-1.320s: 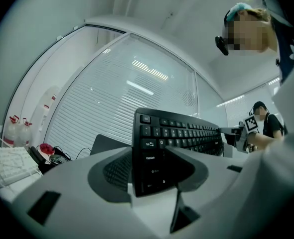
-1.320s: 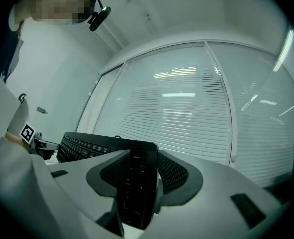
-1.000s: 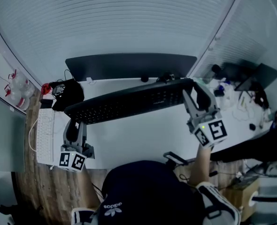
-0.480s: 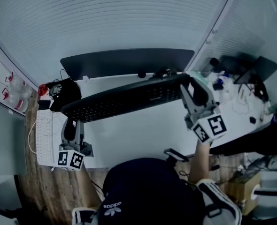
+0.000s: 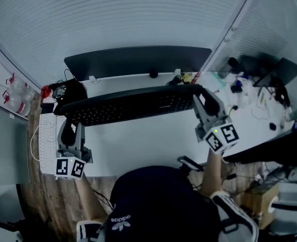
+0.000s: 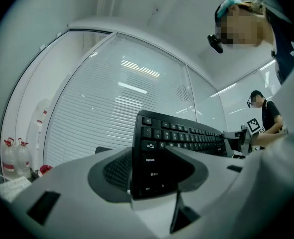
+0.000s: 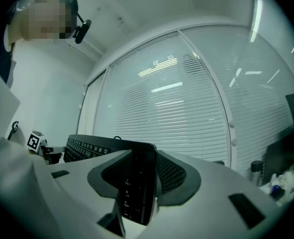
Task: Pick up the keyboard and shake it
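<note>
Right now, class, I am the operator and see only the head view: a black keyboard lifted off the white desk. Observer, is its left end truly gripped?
Observer: Yes; the left gripper view shows the left gripper, jaws pressed on the keyboard, over its Caps Lock key.
Operator: And the right end?
Observer: The right gripper view shows that end edge-on inside the right gripper, whose jaws are closing on it.
</note>
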Action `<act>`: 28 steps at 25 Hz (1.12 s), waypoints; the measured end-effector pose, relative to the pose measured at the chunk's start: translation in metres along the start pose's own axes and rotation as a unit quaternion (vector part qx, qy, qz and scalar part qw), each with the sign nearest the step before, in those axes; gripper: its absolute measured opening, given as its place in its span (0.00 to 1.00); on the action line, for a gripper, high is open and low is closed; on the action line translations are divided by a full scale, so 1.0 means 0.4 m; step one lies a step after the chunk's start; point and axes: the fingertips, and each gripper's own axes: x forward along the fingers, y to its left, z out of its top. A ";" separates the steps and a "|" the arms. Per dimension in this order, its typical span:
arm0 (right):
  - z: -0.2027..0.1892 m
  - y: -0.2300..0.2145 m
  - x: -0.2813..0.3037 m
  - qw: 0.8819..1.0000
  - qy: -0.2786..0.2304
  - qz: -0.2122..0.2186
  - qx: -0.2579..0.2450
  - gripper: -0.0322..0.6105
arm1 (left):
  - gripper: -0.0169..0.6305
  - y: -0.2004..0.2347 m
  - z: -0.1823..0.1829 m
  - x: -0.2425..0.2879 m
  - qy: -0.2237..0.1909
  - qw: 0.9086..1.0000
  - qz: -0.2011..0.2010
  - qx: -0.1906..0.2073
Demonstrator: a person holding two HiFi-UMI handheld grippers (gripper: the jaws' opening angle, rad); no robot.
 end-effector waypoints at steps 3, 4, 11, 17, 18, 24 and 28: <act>-0.036 -0.005 -0.001 1.000 0.002 -0.002 0.023 0.28 | 0.34 0.003 0.047 0.012 -0.003 0.999 -0.002 0.035; -0.046 -0.007 -0.001 1.000 0.003 -0.002 0.030 0.28 | 0.34 0.003 0.065 0.015 -0.005 0.999 -0.003 0.044; -0.104 -0.007 -0.029 0.996 -0.017 -0.010 0.081 0.27 | 0.34 -0.026 0.166 0.026 -0.011 0.993 -0.021 0.119; -0.156 -0.001 -0.059 0.993 -0.024 -0.019 0.112 0.27 | 0.34 -0.063 0.239 0.031 -0.029 0.985 -0.036 0.168; -0.159 0.000 -0.062 0.993 -0.026 -0.022 0.115 0.27 | 0.34 -0.069 0.247 0.032 -0.030 0.983 -0.038 0.175; -0.159 -0.006 -0.098 0.990 -0.029 -0.031 0.135 0.27 | 0.34 -0.115 0.295 0.018 -0.046 0.980 -0.056 0.183; -0.160 -0.015 -0.093 0.989 -0.032 -0.027 0.140 0.27 | 0.34 -0.117 0.299 0.022 -0.052 0.981 -0.073 0.174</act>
